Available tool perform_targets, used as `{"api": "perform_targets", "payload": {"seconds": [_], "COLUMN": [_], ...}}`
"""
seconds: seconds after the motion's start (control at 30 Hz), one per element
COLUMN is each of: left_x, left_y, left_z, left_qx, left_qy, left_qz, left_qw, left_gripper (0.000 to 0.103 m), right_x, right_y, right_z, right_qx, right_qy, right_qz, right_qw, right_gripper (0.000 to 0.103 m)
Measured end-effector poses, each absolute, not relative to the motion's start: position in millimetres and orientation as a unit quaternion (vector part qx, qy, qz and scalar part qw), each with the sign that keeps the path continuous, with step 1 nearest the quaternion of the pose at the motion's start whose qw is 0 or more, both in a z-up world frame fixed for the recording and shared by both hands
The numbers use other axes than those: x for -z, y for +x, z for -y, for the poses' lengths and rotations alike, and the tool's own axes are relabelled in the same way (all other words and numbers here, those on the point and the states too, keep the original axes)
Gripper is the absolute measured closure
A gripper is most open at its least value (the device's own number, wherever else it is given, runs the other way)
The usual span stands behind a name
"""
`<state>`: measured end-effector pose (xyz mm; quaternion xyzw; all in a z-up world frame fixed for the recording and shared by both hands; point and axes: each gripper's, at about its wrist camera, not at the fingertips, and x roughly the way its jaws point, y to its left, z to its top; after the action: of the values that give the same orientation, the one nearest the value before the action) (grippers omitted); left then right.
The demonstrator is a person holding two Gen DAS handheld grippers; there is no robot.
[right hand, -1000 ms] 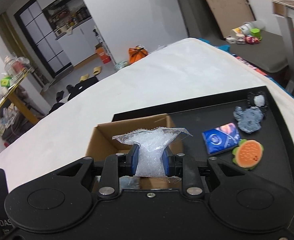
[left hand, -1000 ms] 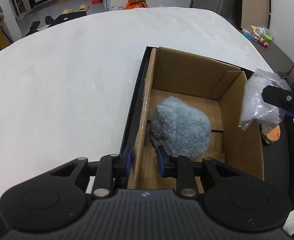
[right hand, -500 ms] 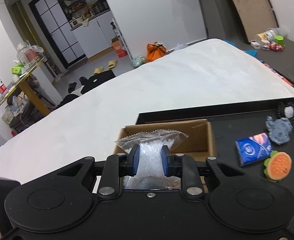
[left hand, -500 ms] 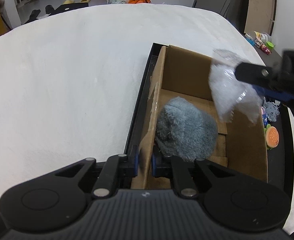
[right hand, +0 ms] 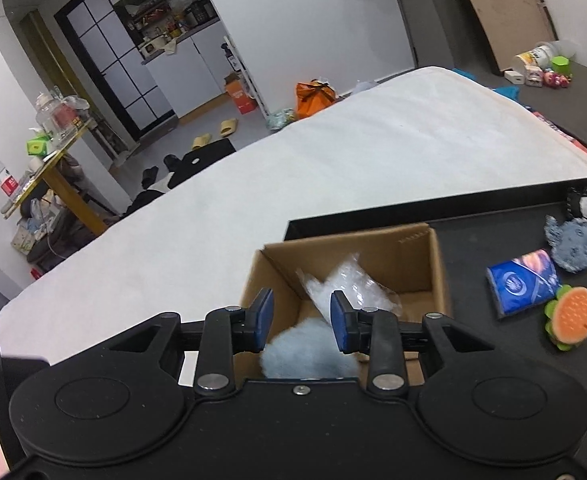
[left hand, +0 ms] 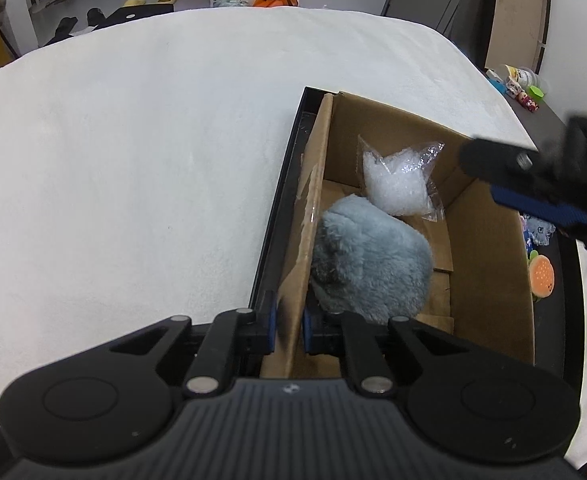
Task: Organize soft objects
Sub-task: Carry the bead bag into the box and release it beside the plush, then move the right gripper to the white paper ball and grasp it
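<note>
I hold my left gripper (left hand: 287, 330) clamped on the near left wall of a cardboard box (left hand: 489, 280), its jaws nearly together with the cardboard between them. The box is open at the top and stands at the left end of a black tray (right hand: 493, 224), which lies on a white bed (left hand: 153, 140).

Inside the box are two things. A grey-blue plush (left hand: 371, 258) fills the near part, touching the left wall. A clear bag (left hand: 399, 184) of white filling lies behind it, leaning against the far wall and touching the plush.

My right gripper (right hand: 301, 320) hovers above the box with its jaws wide apart and nothing between them; in the left wrist view it is blurred.

On the tray to the right of the box lie a blue packet (right hand: 523, 284), a burger toy (right hand: 573, 318) just beside it, a grey fuzzy piece (right hand: 571, 242) and, in the far corner, a small black-and-white item (right hand: 585, 204) I cannot identify.
</note>
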<state>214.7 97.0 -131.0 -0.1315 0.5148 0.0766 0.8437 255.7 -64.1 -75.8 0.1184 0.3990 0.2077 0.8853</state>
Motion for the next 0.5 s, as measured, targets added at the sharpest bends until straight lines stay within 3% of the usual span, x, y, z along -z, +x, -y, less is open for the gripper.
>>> {"api": "perform_targets", "payload": {"seconds": [0.17, 0.27, 0.5], "left_x": [129.5, 128.0, 125.8], "left_y": [216.1, 217.5, 220.0], "left_z": [-93.0, -90.6, -83.0], "left_qx": [-0.075, -0.078, -0.080], "left_qy": [-0.125, -0.121, -0.106], "left_qz": [-0.517, -0.519, -0.523], "left_qw": [0.843, 0.843, 0.842], "left_gripper": [0.091, 0.089, 0.084], "right_x": [75.8, 75.1, 81.0], "right_y": [247.8, 245.4, 236.3], "right_z": [82.8, 92.4, 118.9], "right_qx": [-0.187, -0.172, -0.141], "right_qy": [0.120, 0.124, 0.143], "right_qz": [-0.397, -0.392, -0.391], "right_qw": [0.891, 0.895, 0.898], "right_gripper": [0.070, 0.059, 0.055]}}
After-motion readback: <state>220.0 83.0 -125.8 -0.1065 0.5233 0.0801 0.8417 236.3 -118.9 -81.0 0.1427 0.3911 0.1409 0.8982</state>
